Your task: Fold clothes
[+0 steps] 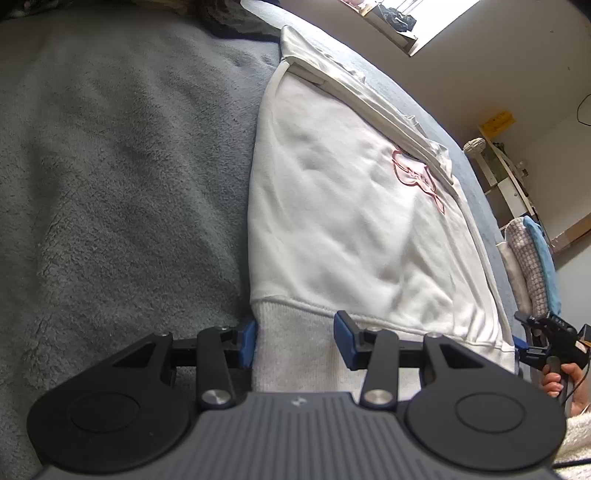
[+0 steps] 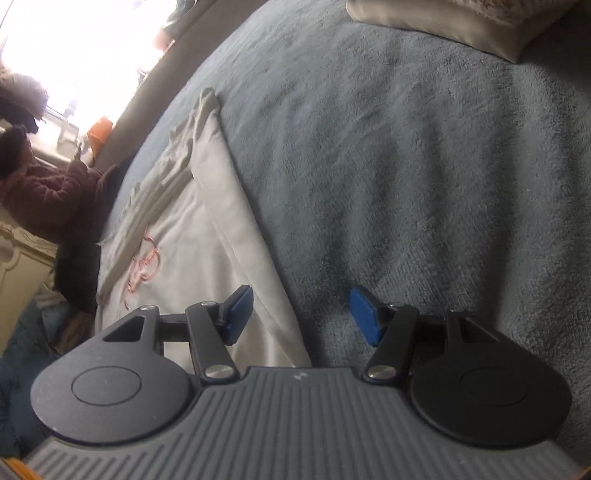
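Grey blanket (image 1: 110, 184), white sweatshirt (image 1: 351, 221) lengthwise, ribbed hem (image 1: 291, 343) nearest left gripper (image 1: 294, 341)

one white sweatshirt (image 1: 343, 221), one pillow (image 2: 443, 26), two tongs (image 1: 294, 341) (image 2: 301, 315)

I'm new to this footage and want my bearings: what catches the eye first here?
A white sweatshirt with a pink outline design lies spread on a grey fleece blanket. The left gripper straddles its ribbed hem, jaws apart. The right gripper hangs open over the garment's edge, and a beige pillow sits at the far end.
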A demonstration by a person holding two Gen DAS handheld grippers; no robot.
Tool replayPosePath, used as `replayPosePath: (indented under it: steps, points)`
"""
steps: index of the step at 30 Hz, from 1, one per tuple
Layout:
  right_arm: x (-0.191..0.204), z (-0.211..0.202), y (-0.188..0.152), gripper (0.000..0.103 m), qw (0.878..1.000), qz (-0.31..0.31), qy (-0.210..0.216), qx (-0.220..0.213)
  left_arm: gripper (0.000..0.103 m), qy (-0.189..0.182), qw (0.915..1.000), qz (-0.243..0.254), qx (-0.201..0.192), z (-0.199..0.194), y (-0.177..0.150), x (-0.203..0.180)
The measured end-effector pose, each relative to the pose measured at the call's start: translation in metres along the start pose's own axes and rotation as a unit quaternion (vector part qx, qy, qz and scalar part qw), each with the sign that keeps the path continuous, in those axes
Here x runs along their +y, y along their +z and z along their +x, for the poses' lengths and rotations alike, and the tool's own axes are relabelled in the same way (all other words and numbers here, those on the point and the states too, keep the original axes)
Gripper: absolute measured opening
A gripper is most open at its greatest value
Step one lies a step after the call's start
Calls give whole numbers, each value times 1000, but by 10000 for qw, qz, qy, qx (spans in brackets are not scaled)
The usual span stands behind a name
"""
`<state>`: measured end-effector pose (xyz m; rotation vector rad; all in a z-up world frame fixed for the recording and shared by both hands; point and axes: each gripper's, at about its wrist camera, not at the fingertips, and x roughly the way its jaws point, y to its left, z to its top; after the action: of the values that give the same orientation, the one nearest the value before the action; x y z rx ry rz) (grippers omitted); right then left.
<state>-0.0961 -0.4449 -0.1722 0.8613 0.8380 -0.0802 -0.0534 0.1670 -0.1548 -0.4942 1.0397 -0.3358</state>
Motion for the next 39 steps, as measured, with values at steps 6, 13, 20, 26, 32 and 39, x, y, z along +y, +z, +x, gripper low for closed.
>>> replayPosePath:
  steps: [6, 13, 20, 26, 32, 39]
  points:
    - [0, 12, 5, 59, 9999, 22, 36, 93, 44, 72, 10000, -20, 30, 2, 2, -2]
    - [4, 18, 3, 61, 9992, -153, 74, 360, 45, 110, 9999, -24, 10, 2, 1, -4]
    - [3, 18, -1, 61, 9989, -110, 90, 451, 45, 120, 9999, -21, 3, 3, -1, -4]
    - [4, 17, -3, 64, 9986, -53, 85, 515, 46, 139, 9999, -8, 5, 3, -1, -5]
    - [5, 16, -6, 69, 9983, -56, 84, 579, 47, 150, 9999, -3, 6, 3, 0, -6]
    - [6, 14, -10, 79, 9971, -52, 160, 739, 47, 164, 9999, -2, -3, 4, 0, -8]
